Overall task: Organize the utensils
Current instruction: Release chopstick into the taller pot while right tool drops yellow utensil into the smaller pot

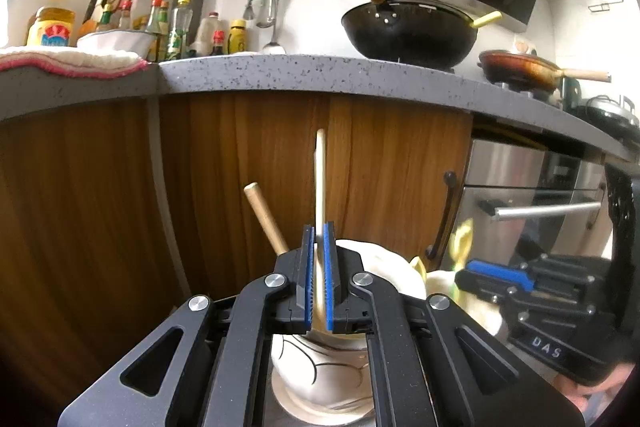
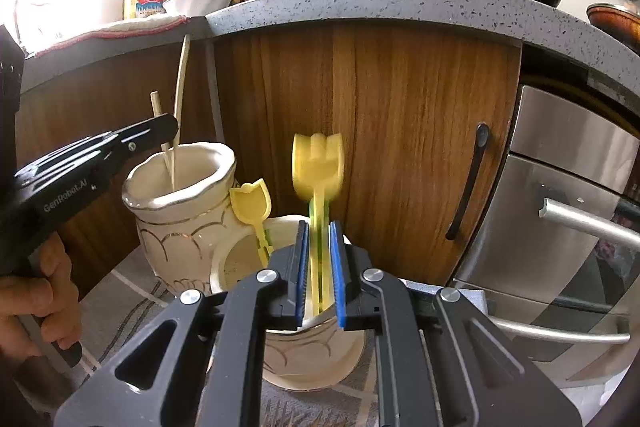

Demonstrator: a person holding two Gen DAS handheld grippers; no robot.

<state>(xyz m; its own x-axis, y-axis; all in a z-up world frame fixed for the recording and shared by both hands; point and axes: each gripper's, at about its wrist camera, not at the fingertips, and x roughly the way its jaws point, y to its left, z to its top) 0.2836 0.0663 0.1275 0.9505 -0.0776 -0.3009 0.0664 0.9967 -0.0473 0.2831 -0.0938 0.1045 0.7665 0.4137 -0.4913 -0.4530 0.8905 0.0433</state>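
My left gripper (image 1: 319, 239) is shut on a thin cream utensil (image 1: 320, 179) that stands upright in a white ceramic holder (image 1: 316, 367) with gold lines. A wooden handle (image 1: 266, 219) also leans in that holder. In the right wrist view the same holder (image 2: 180, 219) stands at the left, with the left gripper (image 2: 160, 131) at its rim. My right gripper (image 2: 319, 239) is shut on a yellow plastic fork (image 2: 318, 163), held upright over a second ceramic holder (image 2: 312, 355). A smaller yellow fork (image 2: 251, 205) stands in that second holder.
Both holders stand on a grey patterned surface (image 2: 132, 307) in front of wooden cabinet doors (image 2: 400, 147). A grey speckled counter (image 1: 320, 75) above carries a black wok (image 1: 408, 31), bottles and a cloth. A steel oven (image 2: 568, 219) is at the right.
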